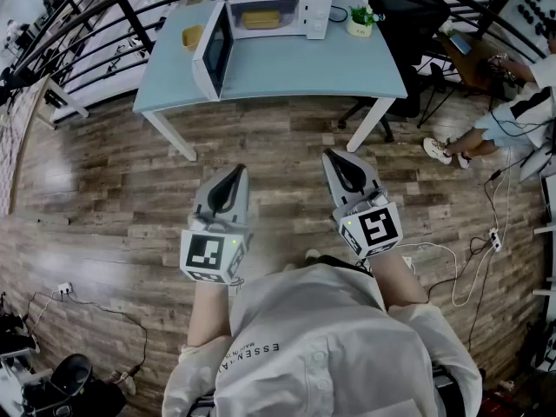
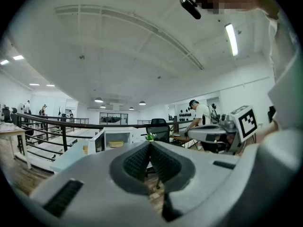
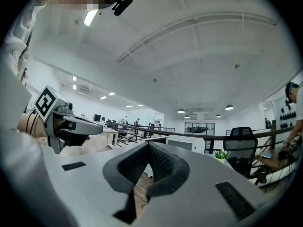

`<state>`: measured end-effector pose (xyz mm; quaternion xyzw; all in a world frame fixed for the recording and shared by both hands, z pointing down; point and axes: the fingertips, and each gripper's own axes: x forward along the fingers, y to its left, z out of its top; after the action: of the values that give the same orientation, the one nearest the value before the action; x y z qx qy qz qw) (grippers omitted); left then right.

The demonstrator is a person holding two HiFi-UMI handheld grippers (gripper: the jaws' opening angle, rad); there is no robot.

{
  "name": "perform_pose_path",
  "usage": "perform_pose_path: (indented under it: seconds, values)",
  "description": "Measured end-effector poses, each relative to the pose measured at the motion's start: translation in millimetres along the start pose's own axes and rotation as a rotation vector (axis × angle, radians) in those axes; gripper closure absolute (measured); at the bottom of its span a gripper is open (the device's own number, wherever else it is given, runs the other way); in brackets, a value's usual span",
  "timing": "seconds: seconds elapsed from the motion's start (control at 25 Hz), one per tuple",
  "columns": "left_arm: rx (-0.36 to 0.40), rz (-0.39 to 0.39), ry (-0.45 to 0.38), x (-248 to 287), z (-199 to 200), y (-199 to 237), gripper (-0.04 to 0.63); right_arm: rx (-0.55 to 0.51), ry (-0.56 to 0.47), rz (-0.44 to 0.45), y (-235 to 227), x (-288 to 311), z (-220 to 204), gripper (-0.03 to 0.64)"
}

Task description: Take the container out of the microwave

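The container (image 1: 261,18) is seen inside the microwave (image 1: 316,14), whose door (image 1: 214,52) is swung open, on the pale blue table (image 1: 330,68). The left gripper (image 1: 236,172) and right gripper (image 1: 334,155) are held level over the wooden floor (image 1: 104,172), well apart from the table, each with jaws pressed together on nothing

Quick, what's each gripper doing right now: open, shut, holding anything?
Left gripper: shut, jaws together, holding nothing.
Right gripper: shut, jaws together, holding nothing.
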<state>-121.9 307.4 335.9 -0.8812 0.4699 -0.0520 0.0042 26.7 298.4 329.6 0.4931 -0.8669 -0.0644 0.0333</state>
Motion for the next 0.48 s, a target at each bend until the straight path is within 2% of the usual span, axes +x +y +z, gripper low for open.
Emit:
perform_pose_path:
  seconds: [0.48]
  values:
    - [-0.007, -0.003, -0.007, -2.6, -0.7, 10.4, 0.594, 0.02, -0.021, -0.019, 4.8, 5.2, 1.1, 0.603]
